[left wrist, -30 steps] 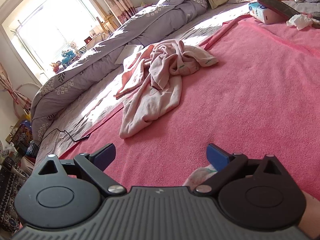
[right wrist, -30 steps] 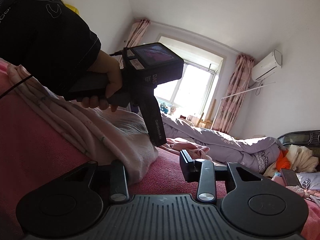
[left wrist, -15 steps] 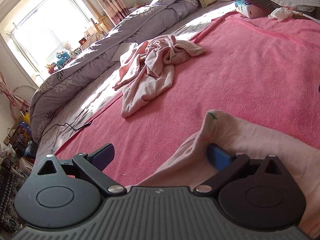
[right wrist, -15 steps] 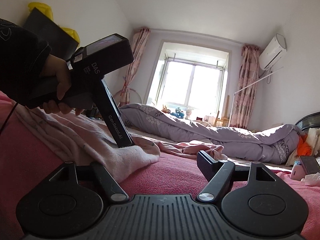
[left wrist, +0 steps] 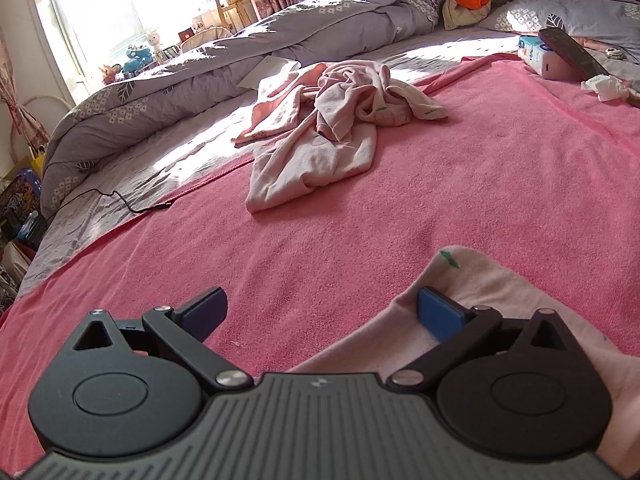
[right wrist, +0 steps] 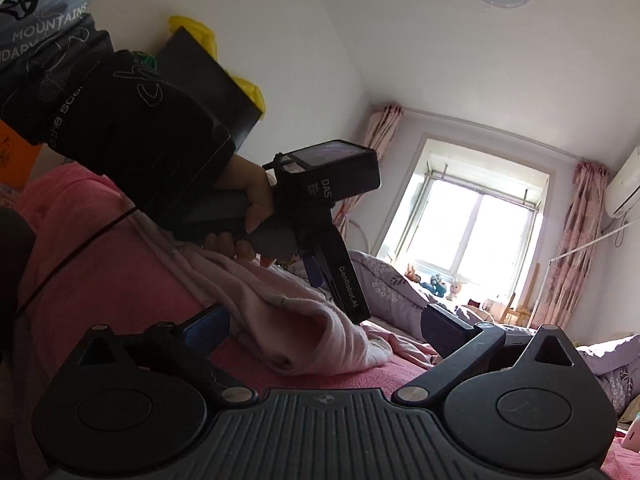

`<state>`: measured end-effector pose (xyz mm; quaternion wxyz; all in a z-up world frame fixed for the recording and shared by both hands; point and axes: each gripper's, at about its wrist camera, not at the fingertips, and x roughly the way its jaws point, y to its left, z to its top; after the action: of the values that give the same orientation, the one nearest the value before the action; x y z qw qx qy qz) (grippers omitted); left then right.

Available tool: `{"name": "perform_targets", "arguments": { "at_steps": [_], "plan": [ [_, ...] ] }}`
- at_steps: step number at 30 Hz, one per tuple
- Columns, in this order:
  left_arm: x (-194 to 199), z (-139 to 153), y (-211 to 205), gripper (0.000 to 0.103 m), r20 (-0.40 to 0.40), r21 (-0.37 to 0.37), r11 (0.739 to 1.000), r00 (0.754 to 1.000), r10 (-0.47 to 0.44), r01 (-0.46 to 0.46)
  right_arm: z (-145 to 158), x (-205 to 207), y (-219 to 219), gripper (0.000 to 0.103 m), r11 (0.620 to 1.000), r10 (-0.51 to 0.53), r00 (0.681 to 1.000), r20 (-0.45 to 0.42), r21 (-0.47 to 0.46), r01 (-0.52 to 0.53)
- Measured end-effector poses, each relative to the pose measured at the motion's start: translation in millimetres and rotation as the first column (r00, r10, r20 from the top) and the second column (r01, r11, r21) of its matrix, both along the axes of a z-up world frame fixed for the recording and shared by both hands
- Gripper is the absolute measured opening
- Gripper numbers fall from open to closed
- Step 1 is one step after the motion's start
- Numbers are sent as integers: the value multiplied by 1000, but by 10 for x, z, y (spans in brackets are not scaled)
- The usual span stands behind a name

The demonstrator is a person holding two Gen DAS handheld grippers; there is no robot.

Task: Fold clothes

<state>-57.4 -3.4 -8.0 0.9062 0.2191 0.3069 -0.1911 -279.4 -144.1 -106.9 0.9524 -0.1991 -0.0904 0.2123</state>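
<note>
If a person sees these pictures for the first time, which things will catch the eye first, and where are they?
The bright pink blanket fills most of the bed, and a crumpled pale pink garment lies on it near the purple quilt. Closer, a second pale pink garment lies by the open left gripper, touching its right pad. In the right wrist view, the right gripper is opening, empty, before the sunlit window.

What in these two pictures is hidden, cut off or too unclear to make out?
- Left wrist view: most of the near pale pink garment lies behind the left gripper and runs off the frame's right edge.
- Left wrist view: the crumpled pink clothes are too bunched to tell how many pieces.
- Right wrist view: the window glare washes out what is outside.
- Right wrist view: the right gripper, its jaws opening, hides the bed beneath.
</note>
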Motion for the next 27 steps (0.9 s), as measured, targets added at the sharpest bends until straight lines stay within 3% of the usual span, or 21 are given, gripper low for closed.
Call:
{"name": "perform_targets", "arguments": {
  "at_steps": [4, 7, 13, 19, 23, 27],
  "plan": [
    [-97, 104, 145, 102, 14, -7, 999, 999, 33, -33, 196, -112, -131, 103, 983, 2, 999, -33, 183, 4],
    [-286, 196, 289, 102, 55, 15, 999, 998, 41, -42, 249, -90, -36, 103, 988, -93, 996, 11, 128, 91],
    [-624, 239, 503, 102, 81, 34, 998, 996, 41, -44, 97, -140, 311, 103, 996, -91, 996, 10, 17, 91],
    [-1122, 374, 653, 102, 97, 2, 1000, 995, -31, 31, 73, -62, 559, 103, 980, -197, 980, 10, 8, 197],
    [-1499, 367, 717, 102, 166, 143, 988, 983, -79, 55, 89, -40, 515, 103, 967, -252, 968, 7, 36, 252],
    [-1604, 121, 768, 102, 181, 341, 940, 980, -88, 21, 92, -53, 445, 103, 962, -264, 964, -15, 63, 265]
  ]
}}
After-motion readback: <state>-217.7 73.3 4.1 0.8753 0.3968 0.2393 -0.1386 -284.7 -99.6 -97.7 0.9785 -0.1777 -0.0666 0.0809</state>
